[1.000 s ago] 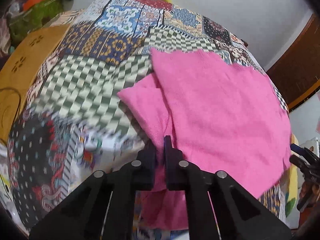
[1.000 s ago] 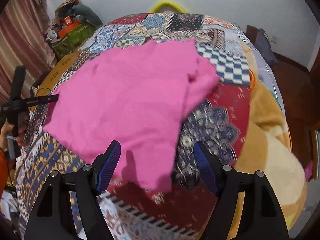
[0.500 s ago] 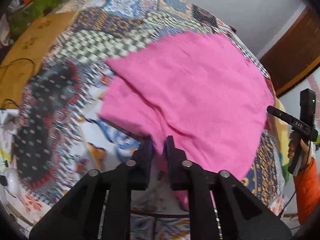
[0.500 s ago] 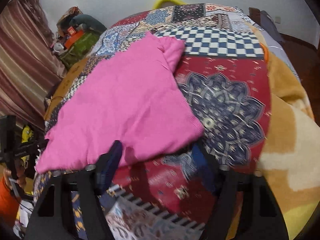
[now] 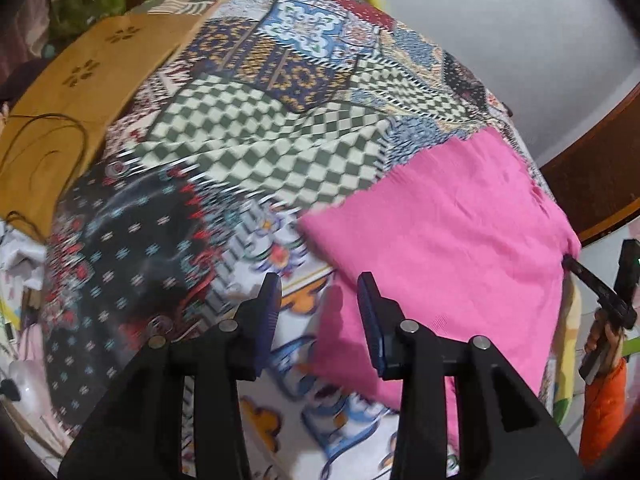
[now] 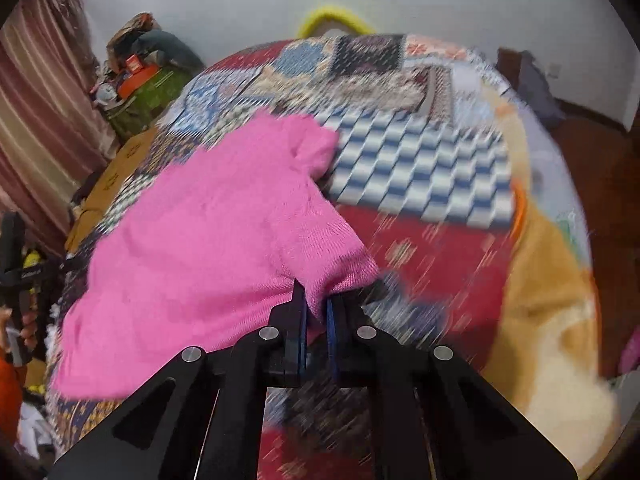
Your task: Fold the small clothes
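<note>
1. Right gripper (image 6: pixel 316 320): jaws pinched on near corner of pink garment (image 6: pixel 208 232), lifting it slightly.
2. Left gripper (image 5: pixel 318 300): jaws wide, empty, over patchwork bedspread (image 5: pixel 260 136) just beside the garment's edge.
3. Garment lies mostly flat on the bed; carry the corner across evenly, keep the fold line straight, avoid dragging.

This is a bedroom in a home. A colourful patchwork bedspread (image 5: pixel 256 128) covers a bed, beside it hangs a striped reddish curtain (image 6: pixel 36 128). A cluttered pile of bags and household things (image 6: pixel 140 76) stands in the corner against the plain white wall (image 6: pixel 240 4).
</note>
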`<state>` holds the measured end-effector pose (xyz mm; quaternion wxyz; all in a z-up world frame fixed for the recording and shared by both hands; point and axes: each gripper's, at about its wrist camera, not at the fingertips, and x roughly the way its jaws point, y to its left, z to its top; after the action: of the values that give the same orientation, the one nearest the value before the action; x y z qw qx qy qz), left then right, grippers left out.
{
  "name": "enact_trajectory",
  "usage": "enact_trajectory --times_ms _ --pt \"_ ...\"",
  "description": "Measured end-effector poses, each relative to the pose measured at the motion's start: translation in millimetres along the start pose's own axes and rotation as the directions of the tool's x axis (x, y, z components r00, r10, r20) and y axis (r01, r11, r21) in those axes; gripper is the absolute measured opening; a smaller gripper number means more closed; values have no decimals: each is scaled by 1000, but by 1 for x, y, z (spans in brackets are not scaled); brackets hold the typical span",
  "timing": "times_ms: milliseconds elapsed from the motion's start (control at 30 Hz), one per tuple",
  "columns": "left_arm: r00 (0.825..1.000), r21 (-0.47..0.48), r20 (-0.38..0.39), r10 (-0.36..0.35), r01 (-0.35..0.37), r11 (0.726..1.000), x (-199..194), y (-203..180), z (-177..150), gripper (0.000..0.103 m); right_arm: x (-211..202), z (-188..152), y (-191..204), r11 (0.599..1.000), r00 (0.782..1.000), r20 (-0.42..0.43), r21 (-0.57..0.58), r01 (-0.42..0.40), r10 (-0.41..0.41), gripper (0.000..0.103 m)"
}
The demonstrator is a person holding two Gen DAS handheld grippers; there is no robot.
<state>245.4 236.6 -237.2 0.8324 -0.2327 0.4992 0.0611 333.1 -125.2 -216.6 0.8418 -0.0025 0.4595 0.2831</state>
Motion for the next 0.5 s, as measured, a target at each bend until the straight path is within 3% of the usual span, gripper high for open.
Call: enact_trajectory --times_ms 133,233,267,400,500 --pt "999 46 -20 -35 36 998 12 -20 6 43 -2 29 -10 996 994 62 4 92 -92 7" --pt "996 87 -47 -72 76 993 22 -37 6 44 -3 40 -9 993 991 61 11 116 -117 12" --pt "996 100 -53 -76 81 992 24 -42 5 47 -4 40 -8 993 992 53 8 116 -117 16" --pt "995 139 -74 -59 69 988 33 -57 -1 50 -13 26 5 995 994 41 -34 99 -97 49" --pt "996 152 -79 -47 59 987 36 -63 -8 50 -19 11 18 998 999 10 -45 39 -38 50"
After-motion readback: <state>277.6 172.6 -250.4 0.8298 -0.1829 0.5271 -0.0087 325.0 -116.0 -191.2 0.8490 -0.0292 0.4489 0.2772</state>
